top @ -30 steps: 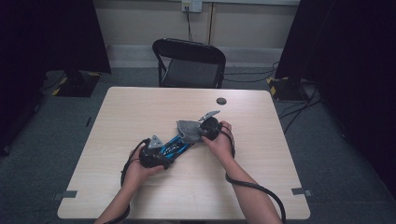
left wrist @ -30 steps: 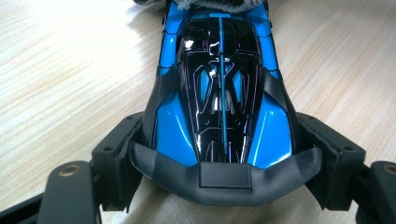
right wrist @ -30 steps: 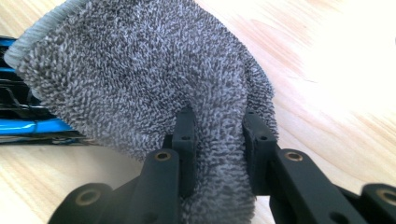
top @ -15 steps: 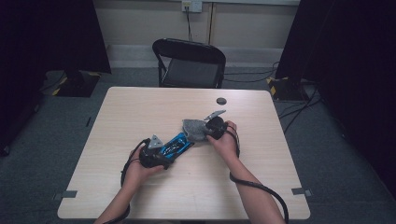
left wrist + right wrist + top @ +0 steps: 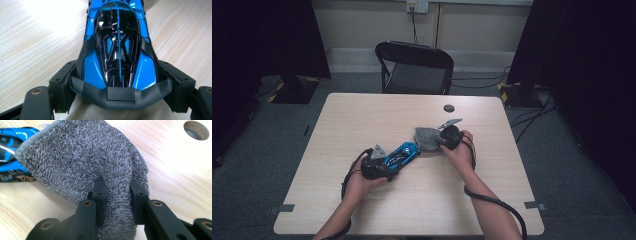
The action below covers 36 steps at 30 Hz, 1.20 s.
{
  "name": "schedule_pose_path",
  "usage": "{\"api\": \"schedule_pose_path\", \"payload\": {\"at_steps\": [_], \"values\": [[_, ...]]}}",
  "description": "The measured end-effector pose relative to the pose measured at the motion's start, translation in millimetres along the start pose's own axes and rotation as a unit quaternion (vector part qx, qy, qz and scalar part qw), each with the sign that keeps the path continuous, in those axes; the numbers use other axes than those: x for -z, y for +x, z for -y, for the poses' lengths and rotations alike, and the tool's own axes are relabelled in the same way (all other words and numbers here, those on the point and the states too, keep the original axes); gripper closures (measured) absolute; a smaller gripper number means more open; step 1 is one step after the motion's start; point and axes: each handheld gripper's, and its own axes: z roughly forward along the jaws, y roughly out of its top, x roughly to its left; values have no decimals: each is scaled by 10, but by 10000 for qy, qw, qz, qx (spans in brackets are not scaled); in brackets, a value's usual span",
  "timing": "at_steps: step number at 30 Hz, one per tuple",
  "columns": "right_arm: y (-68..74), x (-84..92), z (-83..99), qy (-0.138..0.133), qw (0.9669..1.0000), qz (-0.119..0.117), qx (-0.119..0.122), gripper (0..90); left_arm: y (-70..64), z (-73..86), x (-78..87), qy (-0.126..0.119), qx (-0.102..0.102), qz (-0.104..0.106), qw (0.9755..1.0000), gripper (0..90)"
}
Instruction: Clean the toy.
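A blue and black toy car (image 5: pixel 401 154) lies on the wooden table (image 5: pixel 362 120), near its middle. My left gripper (image 5: pixel 379 162) is shut on the car's rear end; in the left gripper view the car (image 5: pixel 117 47) sits squeezed between both pads and points away from the camera. My right gripper (image 5: pixel 446 137) is shut on a grey terry cloth (image 5: pixel 427 138), which hangs just right of the car's nose. In the right gripper view the cloth (image 5: pixel 85 160) bunches between the black fingers (image 5: pixel 100 192) and partly covers the car (image 5: pixel 12 150) at the left edge.
A round hole (image 5: pixel 449 108) is cut in the tabletop behind the right hand, also seen as a hole (image 5: pixel 196 130) in the right gripper view. A black folding chair (image 5: pixel 414 67) stands beyond the table's far edge. Cables trail from both grippers toward the near edge.
My right gripper and the cloth have shifted a little to the right, off the car's front. The left gripper and car have stayed put.
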Motion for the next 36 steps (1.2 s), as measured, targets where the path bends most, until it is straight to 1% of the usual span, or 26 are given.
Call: {"api": "schedule_pose_path", "payload": {"at_steps": [6, 9, 10, 11, 12, 13, 14, 16, 19, 21, 23, 24, 28, 29, 30, 31, 32, 33, 34, 35, 36], "values": [[-42, 98, 84, -50, 10000, 30, 17, 706, -5, 2, 2, 5, 19, 1, 10000, 234], [-90, 191, 185, -107, 9999, 11, -57, 706, -10, 7, 7, 29, -12, 16, 10000, 212], [-90, 191, 185, -107, 9999, 11, -57, 706, -10, 7, 7, 29, -12, 16, 10000, 207], [-106, 232, 248, -141, 9999, -27, -96, 706, -5, 11, 16, 41, -52, -3, 10000, 204], [-106, 232, 248, -141, 9999, -27, -96, 706, -5, 11, 16, 41, -52, -3, 10000, 204], [-115, 271, 306, -176, 9998, -52, -109, 706, -4, 16, 21, 51, -52, 40, 10000, 201], [-120, 289, 331, -184, 9997, -72, -111, 706, 0, 13, 29, 82, -48, 47, 9999, 200], [-129, 323, 372, -231, 9996, -110, -130, 706, 6, 5, 51, 131, 22, 87, 9999, 214], [-144, 360, 414, -289, 9993, -164, -172, 706, 16, -10, 88, 158, 49, 128, 9998, 219], [-151, 376, 439, -321, 9991, -193, -177, 706, 16, -34, 122, 86, 29, 109, 9999, 221], [-156, 386, 465, -334, 9990, -222, -196, 706, 15, -52, 141, 73, 10, 94, 9999, 219], [-156, 386, 465, -334, 9990, -222, -196, 706, 6, -64, 150, 97, 66, 125, 9999, 219], [-164, 400, 516, -342, 9989, -234, -232, 706, -8, -73, 167, 180, -15, 106, 9998, 203], [-168, 405, 522, -347, 9988, -244, -241, 706, -9, -88, 195, 211, -40, 129, 9997, 203], [-171, 413, 525, -356, 9987, -244, -258, 706, -5, -98, 213, 197, -14, 157, 9997, 203], [-173, 423, 527, -368, 9986, -242, -278, 706, 2, -114, 240, 111, -42, 147, 9998, 203], [-173, 423, 527, -368, 9986, -242, -278, 706, 2, -114, 240, 111, -42, 147, 9998, 204], [-178, 445, 527, -381, 9986, -258, -272, 706, 8, -149, 282, -4, -11, 168, 9999, 204], [-178, 454, 527, -382, 9986, -262, -272, 706, 24, -218, 351, -173, 11, 185, 9997, 207], [-179, 463, 526, -387, 9986, -262, -265, 706, 35, -261, 389, -253, -1, 190, 9995, 217], [-176, 469, 522, -392, 9985, -268, -260, 706, 46, -298, 415, -357, 29, 210, 9991, 225]]}}
